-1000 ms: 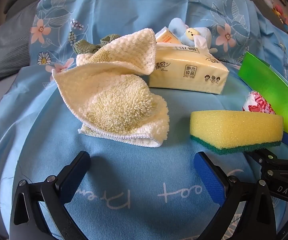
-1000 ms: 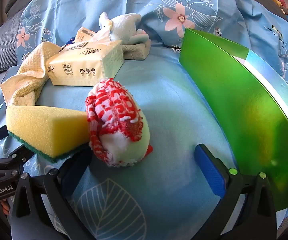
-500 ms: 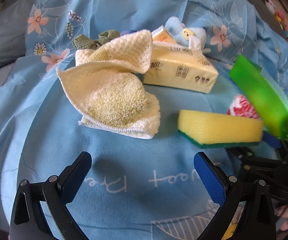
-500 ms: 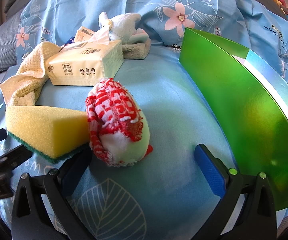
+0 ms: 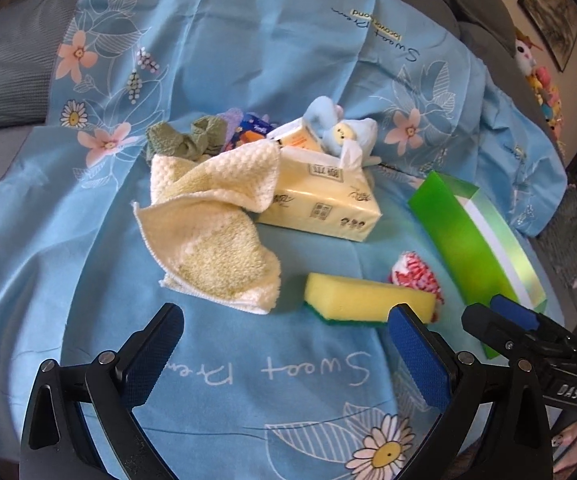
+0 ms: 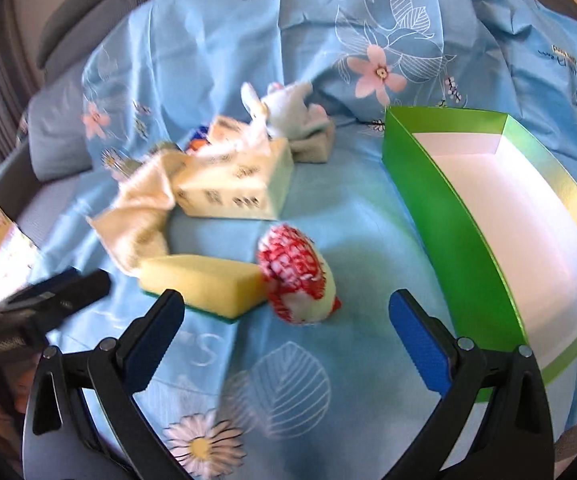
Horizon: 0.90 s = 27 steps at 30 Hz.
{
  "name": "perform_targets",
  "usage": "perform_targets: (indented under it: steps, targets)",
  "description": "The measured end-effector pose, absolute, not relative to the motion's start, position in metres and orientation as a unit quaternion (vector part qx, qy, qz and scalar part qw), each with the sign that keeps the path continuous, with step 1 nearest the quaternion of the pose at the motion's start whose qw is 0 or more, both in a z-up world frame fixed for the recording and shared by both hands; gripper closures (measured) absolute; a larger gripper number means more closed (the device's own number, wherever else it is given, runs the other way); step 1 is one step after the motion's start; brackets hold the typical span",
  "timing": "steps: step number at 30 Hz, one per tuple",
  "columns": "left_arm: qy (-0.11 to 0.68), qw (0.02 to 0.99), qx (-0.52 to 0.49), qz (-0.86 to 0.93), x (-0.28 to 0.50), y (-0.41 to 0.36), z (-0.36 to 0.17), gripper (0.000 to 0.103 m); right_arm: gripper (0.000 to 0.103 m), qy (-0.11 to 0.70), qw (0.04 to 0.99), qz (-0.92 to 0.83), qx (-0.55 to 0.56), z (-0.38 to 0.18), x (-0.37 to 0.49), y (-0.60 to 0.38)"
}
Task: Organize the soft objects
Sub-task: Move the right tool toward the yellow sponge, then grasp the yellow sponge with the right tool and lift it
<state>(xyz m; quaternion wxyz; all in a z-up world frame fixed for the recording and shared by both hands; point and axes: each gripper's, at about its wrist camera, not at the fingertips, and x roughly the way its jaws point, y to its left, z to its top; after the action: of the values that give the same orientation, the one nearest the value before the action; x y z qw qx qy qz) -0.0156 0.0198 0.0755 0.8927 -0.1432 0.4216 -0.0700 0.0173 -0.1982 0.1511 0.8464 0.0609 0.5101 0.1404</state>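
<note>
Two pairs of blue-padded tongs are hovering over a sofa draped in a light blue floral sheet (image 5: 248, 60), with soft things scattered across it.

Going left to right: a cream towel (image 5: 208, 240) is lying crumpled at the left, one fold draped against a yellow tissue pack (image 5: 320, 204). A yellow sponge (image 5: 368, 300) with a green base is sitting nearer the camera, touching a red-and-white cloth bundle (image 6: 298, 276). At the far right an open green box (image 6: 440, 232) with a white inside is standing with nothing in it.

The left tongs (image 5: 284, 356) are gaping wide and holding nothing, facing the towel and sponge. The right tongs (image 6: 288, 334) are likewise spread wide and holding nothing, with the bundle lying just ahead between their tips.

The step in hand is probably picking up the bundle for the box. Doing it well means lowering the pads around its middle, squeezing firmly, and lifting clear of the sponge it is touching.

Behind the tissue pack, a pale blue plush toy (image 5: 344, 132), a green cloth (image 5: 184, 140) and a small blue packet are only partly showing. The right view is blurred, and its left edge is hard to read.
</note>
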Motion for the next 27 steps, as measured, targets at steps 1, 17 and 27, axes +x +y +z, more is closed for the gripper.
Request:
perform_targets:
  steps: [1,17,27]
  targets:
    - [0.425,0.890,-0.145,-0.076,-0.015,0.018,0.075,0.005,0.003,0.513,0.843,0.146,0.071,0.153,0.017,-0.198]
    - [0.477,0.856,-0.147,-0.134,0.019,-0.011,0.057,0.050,0.070,0.585,0.760,0.168,0.230,0.131,0.055,-0.192]
    - [0.507,0.840,-0.126,-0.144,-0.001,-0.013,0.043,0.050,0.065,0.613,0.749,0.146,0.206,0.112,0.033,-0.188]
